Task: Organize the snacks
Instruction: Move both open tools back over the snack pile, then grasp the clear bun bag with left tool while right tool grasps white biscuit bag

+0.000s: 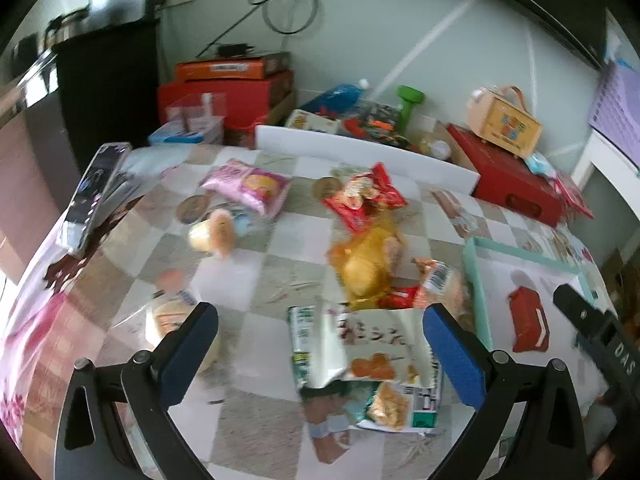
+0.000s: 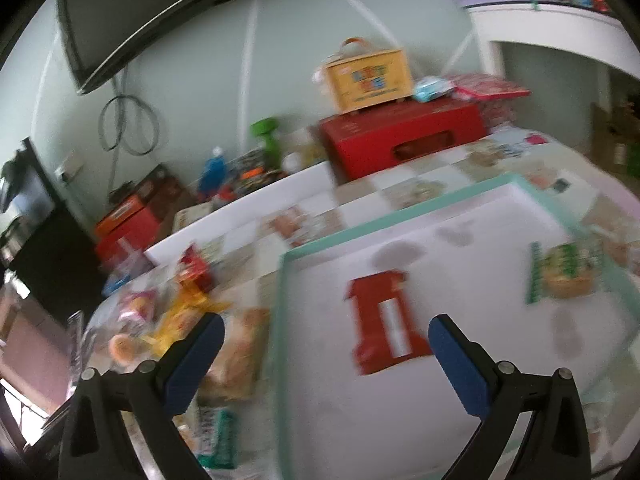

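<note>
Now both your grippers hover empty, fingers spread wide.
Your left gripper (image 1: 320,352) hangs over the green packet (image 1: 366,368), just beside the tray (image 2: 400,220); your right gripper (image 2: 326,356) hangs over the red packet (image 2: 384,320) lying inside the tray.

Upper middle of the left view: stacked red and orange boxes (image 1: 240,84), a green dumbbell (image 1: 409,106) (upright, it seems) and a yellow carry-box (image 1: 508,120) atop a red case (image 1: 516,182). A phone (image 1: 94,188) lies at left.
</note>
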The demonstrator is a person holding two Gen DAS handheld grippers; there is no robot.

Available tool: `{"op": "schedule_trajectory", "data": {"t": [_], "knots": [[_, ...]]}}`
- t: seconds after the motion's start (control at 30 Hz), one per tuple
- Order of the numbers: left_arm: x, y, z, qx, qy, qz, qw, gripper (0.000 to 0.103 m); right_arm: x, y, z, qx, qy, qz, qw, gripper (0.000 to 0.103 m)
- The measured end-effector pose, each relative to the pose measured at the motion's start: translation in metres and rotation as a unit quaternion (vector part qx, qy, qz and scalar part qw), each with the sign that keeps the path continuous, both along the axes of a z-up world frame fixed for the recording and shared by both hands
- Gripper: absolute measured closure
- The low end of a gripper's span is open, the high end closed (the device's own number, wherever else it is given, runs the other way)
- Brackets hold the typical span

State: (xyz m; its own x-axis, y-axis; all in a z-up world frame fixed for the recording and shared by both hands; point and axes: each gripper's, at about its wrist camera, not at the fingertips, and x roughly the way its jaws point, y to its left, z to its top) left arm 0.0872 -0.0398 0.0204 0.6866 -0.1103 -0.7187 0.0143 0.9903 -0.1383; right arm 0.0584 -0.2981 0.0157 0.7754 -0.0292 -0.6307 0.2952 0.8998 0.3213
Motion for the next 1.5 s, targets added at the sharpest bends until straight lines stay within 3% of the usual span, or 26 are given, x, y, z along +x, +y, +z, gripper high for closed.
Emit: {"op": "schedule_trajectory", "data": {"t": [0.27,0.6,0.93,1.2,1.5], "knots": [[-0.005,0.026,0.003,-0.027,0.002,0.022,0.9994,0.003,0.011,0.055,-0.006,0.003,0.017,0.079,0.997,0.001],[-0.005,0.06,0.011,-0.031,-0.005,0.051,0.9982,0.003,0.014,0.086,-0.004,-0.024,0.014,0.101,0.994,0.001],[0.006,0.108,-0.023,-0.057,0.05,0.095,0.9927,0.003,0.021,0.122,-0.012,-0.052,0.032,0.141,0.988,0.002],[0.009,0.11,-0.036,-0.054,0.071,0.096,0.9913,0.003,0.025,0.135,-0.025,-0.049,0.059,0.161,0.984,0.002],[0.012,0.112,-0.052,-0.058,0.099,0.088,0.9895,0.02,0.028,0.14,-0.041,-0.047,0.092,0.17,0.98,0.002]]}}
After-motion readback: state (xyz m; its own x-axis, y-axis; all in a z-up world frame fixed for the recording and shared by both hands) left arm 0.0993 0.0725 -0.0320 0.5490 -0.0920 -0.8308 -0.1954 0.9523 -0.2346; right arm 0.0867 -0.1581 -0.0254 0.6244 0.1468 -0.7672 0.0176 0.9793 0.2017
